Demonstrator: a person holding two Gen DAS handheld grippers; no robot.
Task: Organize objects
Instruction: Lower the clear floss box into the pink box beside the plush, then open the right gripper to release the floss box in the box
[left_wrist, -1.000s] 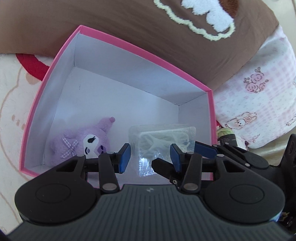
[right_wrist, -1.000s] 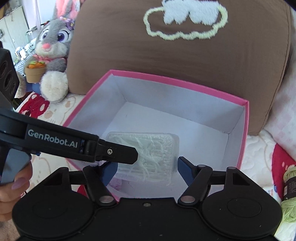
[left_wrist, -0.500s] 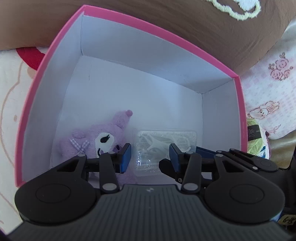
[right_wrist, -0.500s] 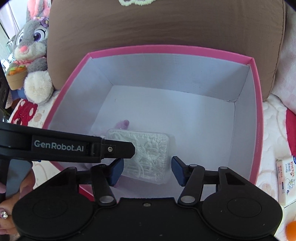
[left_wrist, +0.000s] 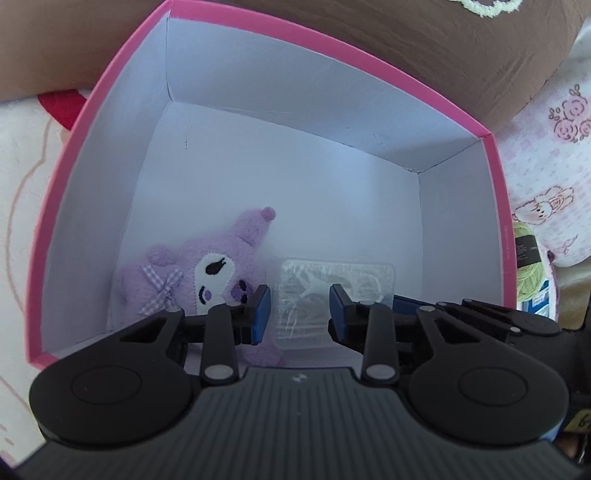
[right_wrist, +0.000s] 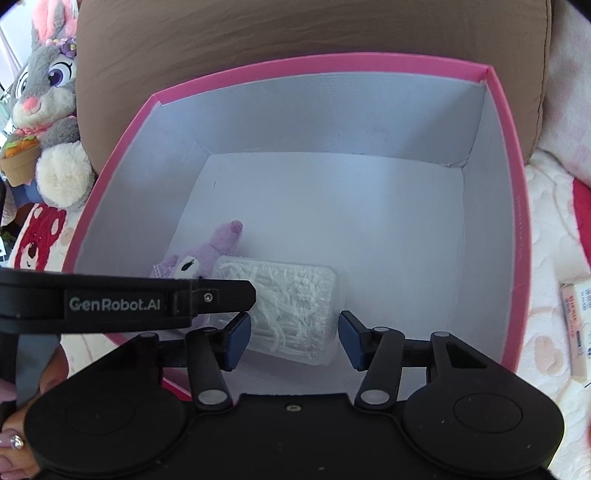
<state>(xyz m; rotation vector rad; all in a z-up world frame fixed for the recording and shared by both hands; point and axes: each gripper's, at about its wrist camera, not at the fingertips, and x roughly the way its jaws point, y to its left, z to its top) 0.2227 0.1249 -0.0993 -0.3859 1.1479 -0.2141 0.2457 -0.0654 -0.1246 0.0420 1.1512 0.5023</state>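
Two grippers: both point down into one pink box (right_wrist: 513, 206) with white inner walls.
Left gripper (left_wrist: 299, 314): jaws have just been narrowing; a gap shows at each blue pad, and whether they touch the packet cannot be told.
Right gripper (right_wrist: 293, 338): jaws likewise just narrowing, parted, with clear space either side of the packet.
Clear packet (right_wrist: 291, 306): lies flat on the box floor near the front wall; white string-like contents, kind unreadable; its near edge is hidden by the grippers.
Purple plush (left_wrist: 195, 273): in the box, just left of the packet, lower body cut off by the left gripper.
Brown cushion (right_wrist: 295, 33): behind the box, top cropped.
Grey rabbit plush (right_wrist: 48, 110): outside the box, partly out of frame.
Green yarn (left_wrist: 530, 266): mostly hidden by the box wall.
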